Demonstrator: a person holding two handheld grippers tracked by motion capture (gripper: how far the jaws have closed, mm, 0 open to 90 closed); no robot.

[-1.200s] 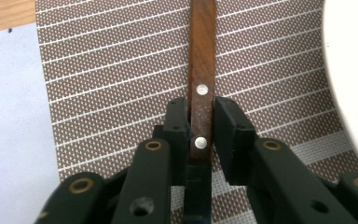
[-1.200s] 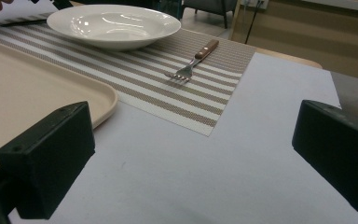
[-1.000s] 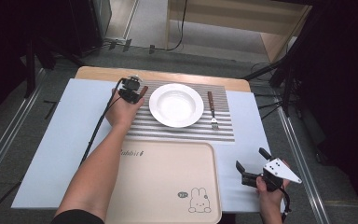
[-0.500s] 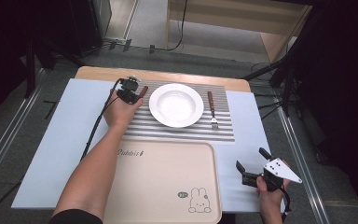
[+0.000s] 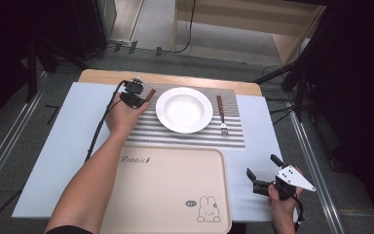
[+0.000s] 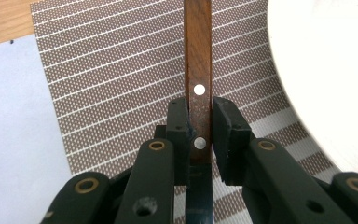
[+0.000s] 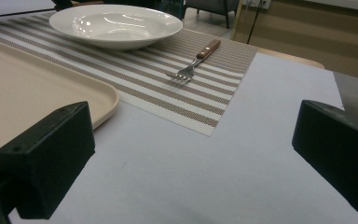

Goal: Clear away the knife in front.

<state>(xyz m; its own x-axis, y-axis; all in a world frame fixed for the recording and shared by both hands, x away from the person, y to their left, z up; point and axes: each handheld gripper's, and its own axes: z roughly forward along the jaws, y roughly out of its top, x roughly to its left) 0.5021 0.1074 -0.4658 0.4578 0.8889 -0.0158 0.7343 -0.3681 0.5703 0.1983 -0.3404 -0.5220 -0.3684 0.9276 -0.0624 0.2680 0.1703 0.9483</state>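
Knife (image 6: 198,84): on the striped mat (image 5: 146,131), just left of the plate (image 5: 184,109), wooden handle pinched in your left gripper (image 6: 199,122). Your right gripper (image 5: 264,171) sits near right, beside the tray (image 5: 165,195), jaws spread, holding nothing.

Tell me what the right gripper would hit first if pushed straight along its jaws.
Probably the striped placemat, then the fork; the right gripper has bare table before that. Depth is unclear.

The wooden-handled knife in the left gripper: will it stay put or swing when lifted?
The knife looks rigid, so it shouldn't flex. The left gripper clamps the handle near the blade, so it may pivot slightly. The handle looks smooth and riveted, possibly a bit slippery.
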